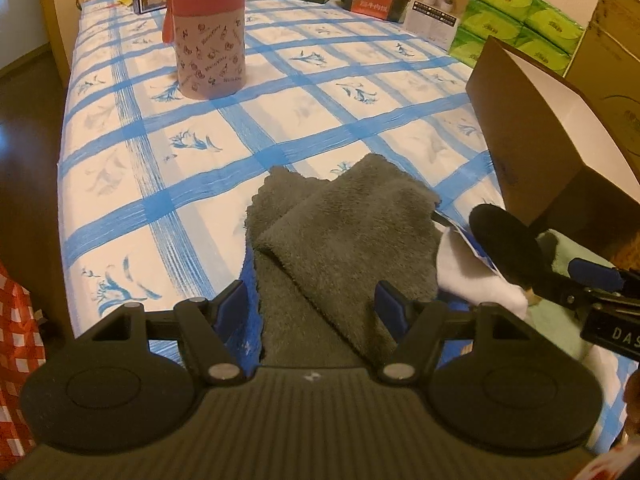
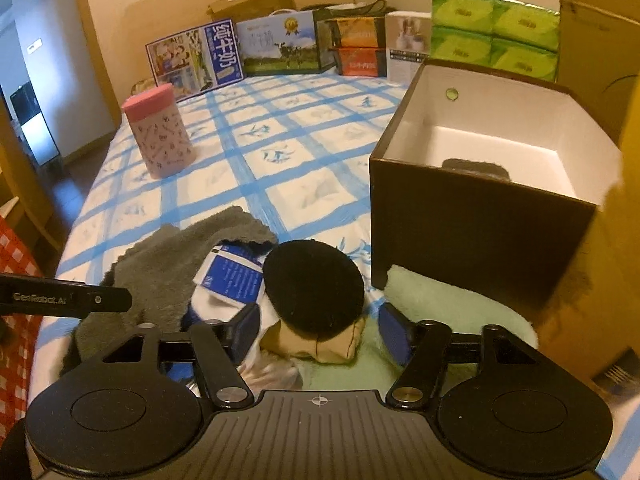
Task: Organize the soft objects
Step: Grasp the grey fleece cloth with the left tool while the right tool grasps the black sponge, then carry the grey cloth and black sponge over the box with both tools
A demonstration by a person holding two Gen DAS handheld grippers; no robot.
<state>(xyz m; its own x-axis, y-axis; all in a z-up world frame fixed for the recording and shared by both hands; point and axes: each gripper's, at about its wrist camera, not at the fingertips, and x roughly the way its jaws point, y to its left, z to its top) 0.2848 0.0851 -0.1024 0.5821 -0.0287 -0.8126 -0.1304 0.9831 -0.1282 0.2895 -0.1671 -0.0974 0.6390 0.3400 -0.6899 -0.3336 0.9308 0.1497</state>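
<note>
A grey fluffy towel [image 1: 340,232] lies crumpled on the blue-checked bedspread [image 1: 192,160]. My left gripper [image 1: 312,308] hangs over its near end, open, with the towel between the jaws and the pads clear of it. To its right lie a white cloth with a blue tag [image 2: 236,276] and a black round plush piece [image 2: 316,280] on a tan stuffed part [image 2: 320,346]. My right gripper [image 2: 320,332] is open around that tan part, with gaps at both pads. A pale green towel [image 2: 440,300] lies under and right of it.
A brown box with a white inside [image 2: 480,216] stands open at the right, with a dark item [image 2: 476,168] at its bottom. A pink canister [image 2: 160,136] stands mid-bed at the left. Cartons and green tissue packs [image 2: 496,32] line the back. A red checked bag [image 1: 16,340] is beside the bed.
</note>
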